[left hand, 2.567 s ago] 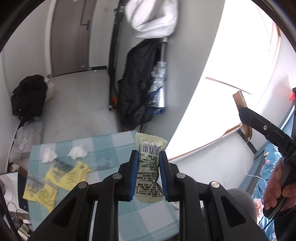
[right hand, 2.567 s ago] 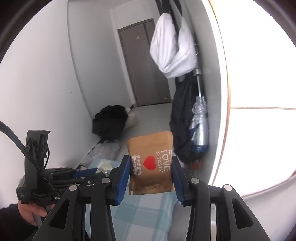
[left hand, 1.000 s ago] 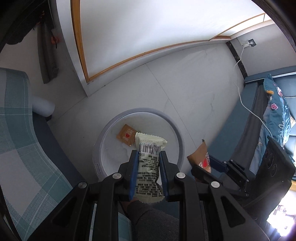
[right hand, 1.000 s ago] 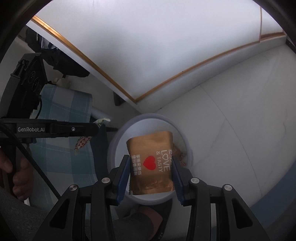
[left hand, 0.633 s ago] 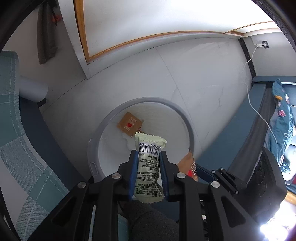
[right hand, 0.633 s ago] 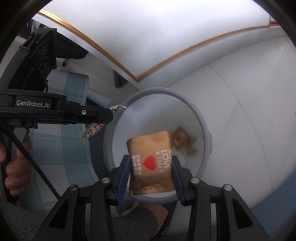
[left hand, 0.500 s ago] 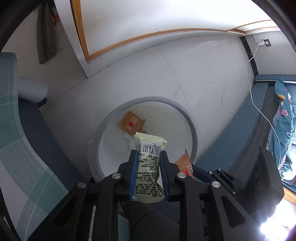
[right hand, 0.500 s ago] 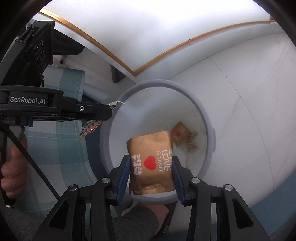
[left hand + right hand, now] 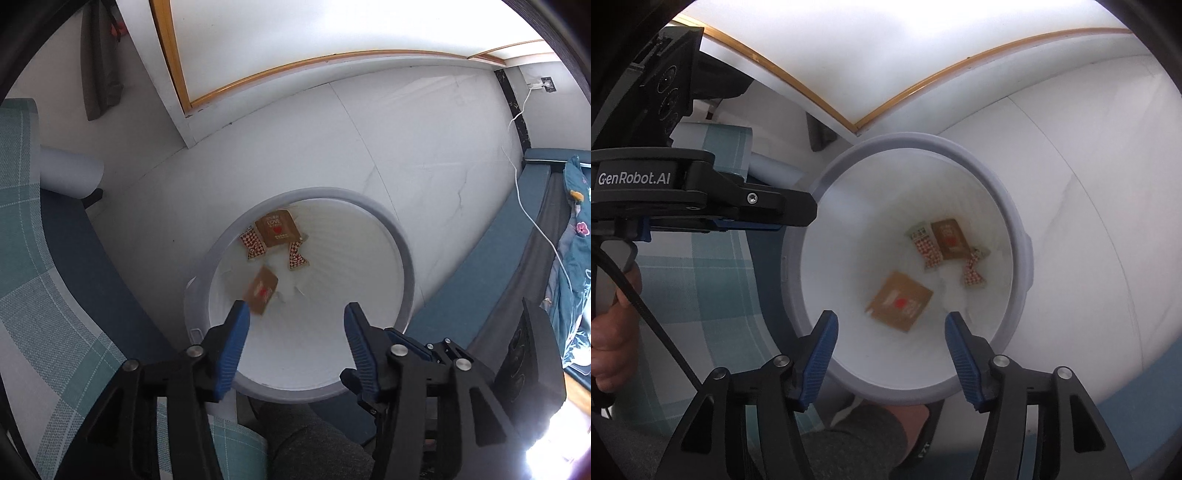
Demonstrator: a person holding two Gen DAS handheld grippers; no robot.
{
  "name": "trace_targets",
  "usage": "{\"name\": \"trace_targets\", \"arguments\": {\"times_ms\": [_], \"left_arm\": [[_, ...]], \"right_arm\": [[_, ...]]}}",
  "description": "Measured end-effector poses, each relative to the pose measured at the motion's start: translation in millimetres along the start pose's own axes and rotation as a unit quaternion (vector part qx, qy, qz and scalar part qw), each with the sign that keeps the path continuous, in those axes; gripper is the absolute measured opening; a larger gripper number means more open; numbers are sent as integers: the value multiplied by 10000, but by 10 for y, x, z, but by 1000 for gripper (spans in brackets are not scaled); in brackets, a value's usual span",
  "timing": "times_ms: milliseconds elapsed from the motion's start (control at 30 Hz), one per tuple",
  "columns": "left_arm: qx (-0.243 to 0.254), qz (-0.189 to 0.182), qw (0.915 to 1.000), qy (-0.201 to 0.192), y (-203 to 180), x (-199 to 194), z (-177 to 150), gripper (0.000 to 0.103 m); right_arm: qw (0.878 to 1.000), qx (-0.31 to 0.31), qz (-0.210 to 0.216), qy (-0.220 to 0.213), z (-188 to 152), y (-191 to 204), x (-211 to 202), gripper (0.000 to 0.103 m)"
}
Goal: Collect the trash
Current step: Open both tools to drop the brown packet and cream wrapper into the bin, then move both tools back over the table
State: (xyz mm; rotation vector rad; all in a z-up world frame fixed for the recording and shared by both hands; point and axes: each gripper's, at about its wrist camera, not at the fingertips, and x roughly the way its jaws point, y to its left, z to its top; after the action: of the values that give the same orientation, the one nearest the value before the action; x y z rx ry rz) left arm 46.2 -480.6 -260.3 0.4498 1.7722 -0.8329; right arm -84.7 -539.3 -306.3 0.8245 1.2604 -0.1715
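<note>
A pale tiled floor (image 9: 424, 155) is seen below, and on it a round white bin (image 9: 404, 258) is stood, close to a wall edged with a wooden strip. A table covered by a teal checked cloth (image 9: 40, 280) is set just beside the bin. On the bin's bottom (image 9: 979, 310) several wrappers are seen (two brown packets, blurred, and red-checked ones). A white cable (image 9: 535, 229) is laid across the floor.

Both wrist views look steeply down, close above, sharing white bin (image 9: 404, 258) (image 9: 1021, 236).
</note>
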Motion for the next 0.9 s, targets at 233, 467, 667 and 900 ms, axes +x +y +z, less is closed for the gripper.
{"name": "trace_targets", "arguments": {"times_ms": [233, 467, 667, 900], "left_arm": [[289, 167, 9993, -176, -114, -100, -59, 68], [471, 635, 9941, -740, -124, -390, -156, 70], [670, 820, 9862, -1276, -166, -680, -337, 70], [682, 939, 9759, -1846, -186, -1048, -542, 76]], "right_arm": [[9999, 136, -51, -65, -33, -124, -116, 61], [9991, 318, -116, -248, -51, -227, -329, 62], [9977, 336, -145, -567, -30, -246, -638, 62], [9943, 333, -208, -991, -7, -158, -1036, 63]]}}
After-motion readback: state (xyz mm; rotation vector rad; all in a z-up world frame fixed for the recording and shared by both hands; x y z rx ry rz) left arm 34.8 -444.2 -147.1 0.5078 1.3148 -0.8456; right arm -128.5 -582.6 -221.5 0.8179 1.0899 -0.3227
